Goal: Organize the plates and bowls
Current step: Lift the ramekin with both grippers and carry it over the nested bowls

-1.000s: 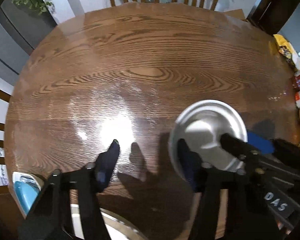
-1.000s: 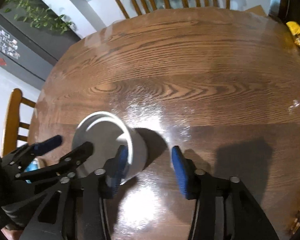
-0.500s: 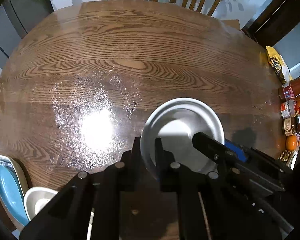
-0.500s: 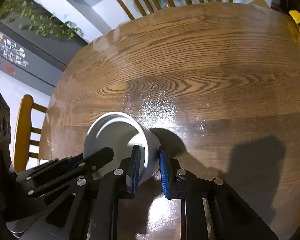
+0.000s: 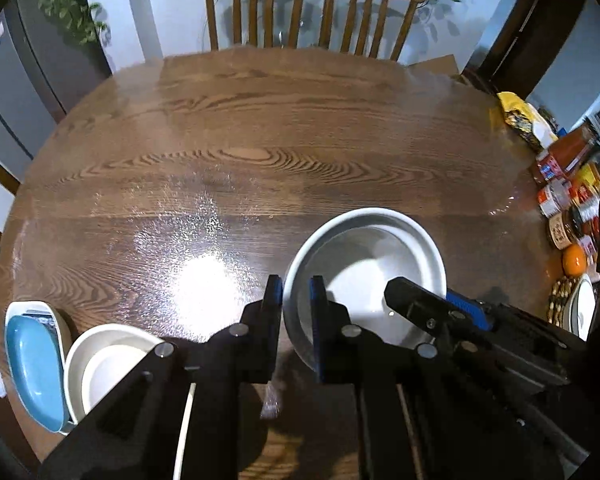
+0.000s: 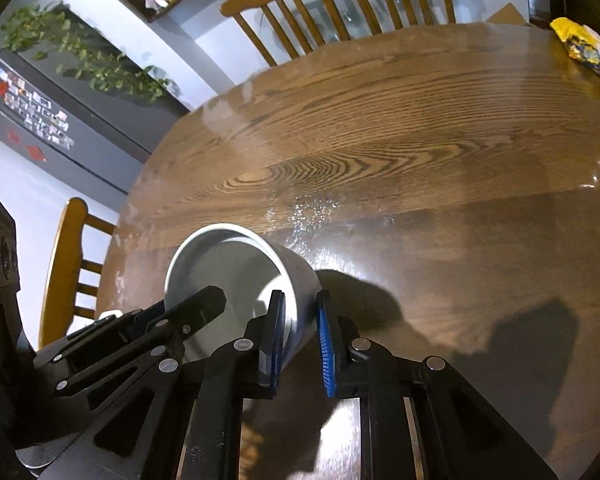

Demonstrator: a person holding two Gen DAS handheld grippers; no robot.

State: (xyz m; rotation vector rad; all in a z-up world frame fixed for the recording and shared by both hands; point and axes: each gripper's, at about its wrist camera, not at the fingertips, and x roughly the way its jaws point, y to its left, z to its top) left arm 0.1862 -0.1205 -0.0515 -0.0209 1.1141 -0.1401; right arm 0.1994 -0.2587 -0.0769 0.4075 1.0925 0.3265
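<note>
The round wooden worktop (image 5: 260, 140) lies mostly bare. The big white bowl (image 5: 364, 276) is tilted, its rim pinched on opposite sides: the left gripper (image 5: 296, 292) has its fingers clamped on the near-left rim, the right gripper (image 6: 300, 316) on the wall. A second ago both sets of fingers stood wide open beside it. A smaller white bowl (image 5: 100, 364) and a blue dish (image 5: 32, 364) sit at the near-left edge, nearer the left hand.

Round wood table (image 5: 260, 128), chairs (image 5: 256, 4) behind, sauce bottles (image 5: 564, 160) & orange (image 5: 574, 260) at right edge, yellow snack bag (image 5: 520, 118), plant (image 6: 84, 60) on fridge (image 6: 52, 128).
</note>
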